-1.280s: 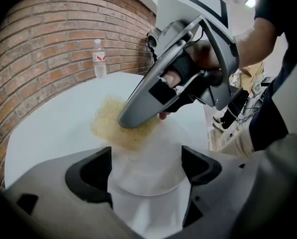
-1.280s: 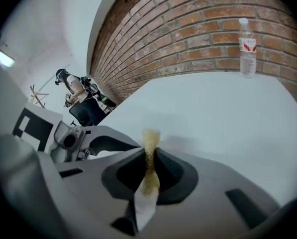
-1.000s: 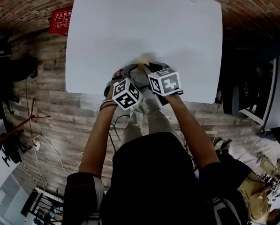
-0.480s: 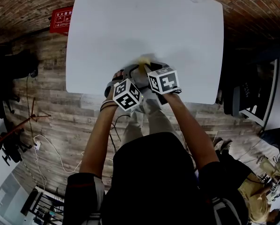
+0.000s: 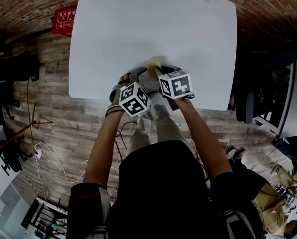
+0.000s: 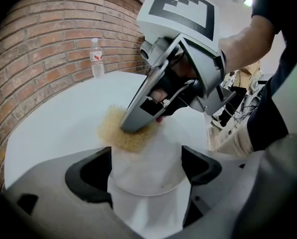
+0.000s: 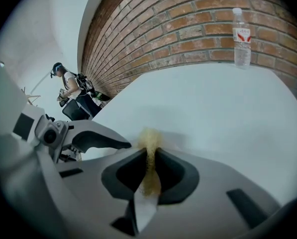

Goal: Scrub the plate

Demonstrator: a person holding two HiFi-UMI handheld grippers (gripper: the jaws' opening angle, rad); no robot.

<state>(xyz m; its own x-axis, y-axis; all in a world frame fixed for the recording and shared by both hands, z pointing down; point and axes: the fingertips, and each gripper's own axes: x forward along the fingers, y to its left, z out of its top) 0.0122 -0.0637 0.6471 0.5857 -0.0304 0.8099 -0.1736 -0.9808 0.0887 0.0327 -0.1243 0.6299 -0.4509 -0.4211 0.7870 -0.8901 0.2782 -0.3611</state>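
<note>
Plate (image 6: 155, 176), white and round, sits at the white table's (image 5: 153, 29) near edge, its rim clamped by the left gripper (image 6: 147, 167), while the right gripper (image 7: 149, 158), pinching a yellow sponge (image 6: 119, 134), presses it against the plate's far edge.

Brick wall (image 7: 198, 29), plank floor (image 5: 63, 128), white table (image 5: 153, 29)

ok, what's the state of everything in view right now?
left gripper: shut on the plate
right gripper: shut on the sponge
plate: between the left gripper's jaws, sponge pressed on it
sponge: squeezed thin, against the plate's far side
bottle: upright, cap on, apart from the rest
</note>
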